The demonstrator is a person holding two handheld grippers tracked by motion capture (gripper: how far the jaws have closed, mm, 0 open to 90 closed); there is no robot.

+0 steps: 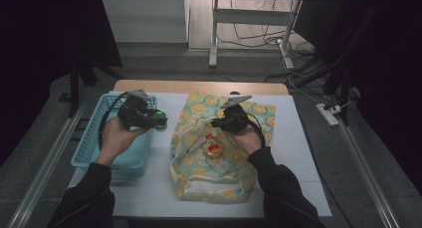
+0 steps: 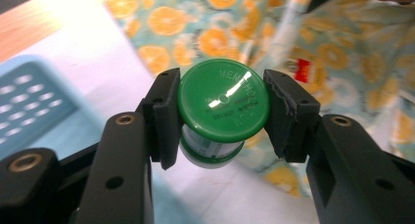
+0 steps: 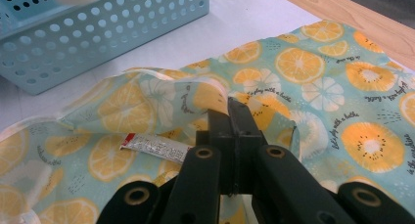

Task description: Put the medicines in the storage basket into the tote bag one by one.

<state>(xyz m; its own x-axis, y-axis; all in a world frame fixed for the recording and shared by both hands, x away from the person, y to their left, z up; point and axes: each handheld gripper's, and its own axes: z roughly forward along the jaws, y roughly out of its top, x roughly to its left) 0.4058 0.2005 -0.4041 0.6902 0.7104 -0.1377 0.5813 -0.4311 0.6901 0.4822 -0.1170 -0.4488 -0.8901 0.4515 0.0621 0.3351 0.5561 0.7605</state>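
My left gripper (image 2: pixel 222 111) clamps the jar (image 2: pixel 220 106) by its slick, rigid lid; my right gripper (image 3: pixel 234 111) pinches the limp bag (image 3: pixel 313 87) at its rim.

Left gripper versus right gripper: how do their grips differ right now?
The left gripper has its jaws held apart around a green-capped jar, while the right gripper has its jaws pressed together on the fruit-print cloth bag. In the high view the left gripper is raised beside the blue basket, while the right gripper is over the bag. Both are shut on something.
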